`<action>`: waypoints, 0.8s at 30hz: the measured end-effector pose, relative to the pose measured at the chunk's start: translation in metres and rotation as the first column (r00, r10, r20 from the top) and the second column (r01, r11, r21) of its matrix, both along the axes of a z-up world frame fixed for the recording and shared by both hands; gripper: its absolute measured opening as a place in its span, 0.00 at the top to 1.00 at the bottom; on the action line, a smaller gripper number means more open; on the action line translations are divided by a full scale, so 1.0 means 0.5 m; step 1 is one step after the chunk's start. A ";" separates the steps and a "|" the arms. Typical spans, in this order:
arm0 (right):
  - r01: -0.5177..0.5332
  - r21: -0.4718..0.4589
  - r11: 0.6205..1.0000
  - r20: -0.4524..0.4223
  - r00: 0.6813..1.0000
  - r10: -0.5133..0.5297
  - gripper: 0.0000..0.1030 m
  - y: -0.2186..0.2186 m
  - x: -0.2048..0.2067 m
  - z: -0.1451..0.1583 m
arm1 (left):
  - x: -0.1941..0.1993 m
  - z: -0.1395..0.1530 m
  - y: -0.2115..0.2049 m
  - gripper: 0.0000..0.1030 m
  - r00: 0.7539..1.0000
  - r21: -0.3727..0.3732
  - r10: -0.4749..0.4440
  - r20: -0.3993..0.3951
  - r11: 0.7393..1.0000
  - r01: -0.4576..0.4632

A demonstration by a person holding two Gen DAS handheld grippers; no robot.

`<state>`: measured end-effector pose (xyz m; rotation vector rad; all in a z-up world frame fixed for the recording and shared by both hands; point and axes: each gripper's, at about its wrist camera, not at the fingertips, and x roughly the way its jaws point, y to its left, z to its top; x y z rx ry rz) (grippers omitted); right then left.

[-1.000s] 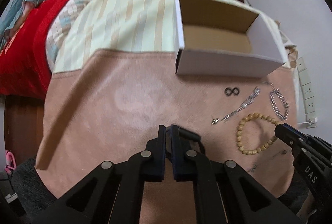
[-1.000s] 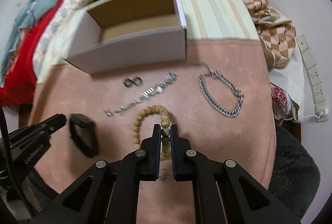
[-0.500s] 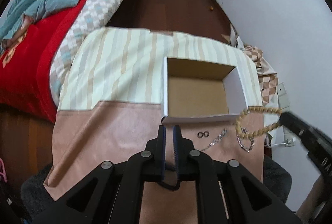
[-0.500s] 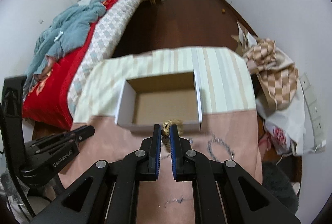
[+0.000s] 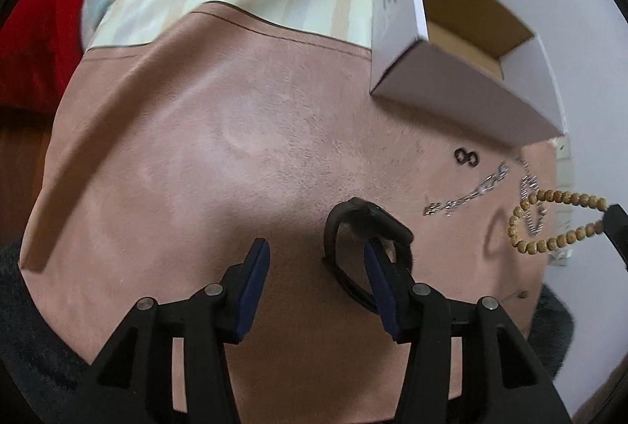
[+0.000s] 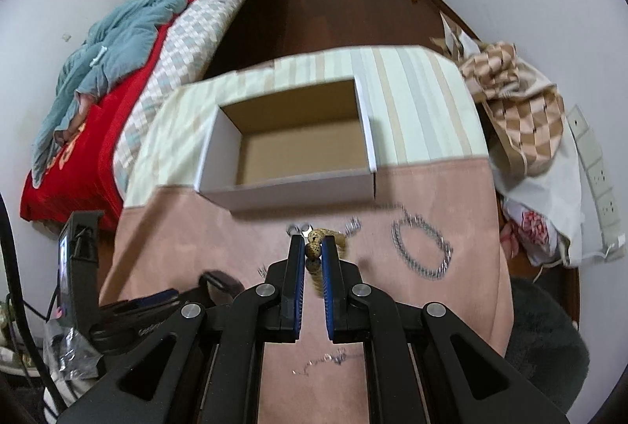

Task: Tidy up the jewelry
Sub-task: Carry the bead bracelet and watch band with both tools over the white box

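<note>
Two grippers share the work: the right gripper [image 6: 313, 254] pinches the wooden bead bracelet [image 5: 557, 224] aloft before the open box [image 6: 290, 184], presumably its destination, while the left gripper's [image 5: 316, 267] fingers [image 5: 255, 279] spread beside the black band [image 5: 353, 247] on the table [image 5: 196, 169].

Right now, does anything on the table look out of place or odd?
Nothing is damaged or spilled. The box sits skewed to the table edge and is empty, and a thin chain lies apart from the other jewelry, near the front edge.
</note>
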<state>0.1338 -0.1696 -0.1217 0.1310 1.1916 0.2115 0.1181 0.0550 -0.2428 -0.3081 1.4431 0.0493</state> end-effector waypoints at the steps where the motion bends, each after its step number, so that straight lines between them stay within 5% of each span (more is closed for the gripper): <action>1: 0.006 -0.002 1.000 -0.009 1.000 -0.006 0.92 -0.003 -0.006 -0.010 | 0.003 -0.005 -0.007 0.55 1.000 0.017 -0.015 0.002 1.000 0.015; 4: 0.018 -0.014 1.000 -0.023 1.000 -0.019 0.91 -0.014 -0.019 -0.028 | 0.009 -0.013 -0.034 0.59 0.997 0.083 -0.068 0.030 0.994 0.065; 7: 0.026 -0.027 0.999 -0.030 0.999 -0.027 0.91 -0.021 -0.027 -0.040 | 0.009 -0.012 -0.060 0.95 0.988 0.172 -0.126 0.088 0.979 0.110; 9: 0.028 -0.035 0.999 -0.033 0.999 -0.029 0.91 -0.024 -0.030 -0.045 | 0.006 -0.012 -0.074 0.97 0.980 0.212 -0.163 0.114 0.968 0.136; 14: 0.030 -0.030 0.999 -0.030 0.999 -0.031 0.91 -0.027 -0.030 -0.043 | 0.001 0.006 -0.084 0.98 0.980 0.165 -0.152 0.132 0.978 0.129; 24: 0.008 0.053 0.999 0.049 0.999 -0.010 0.91 -0.020 0.016 0.054 | 0.045 0.200 -0.069 0.98 0.947 0.057 -0.142 0.287 0.990 0.131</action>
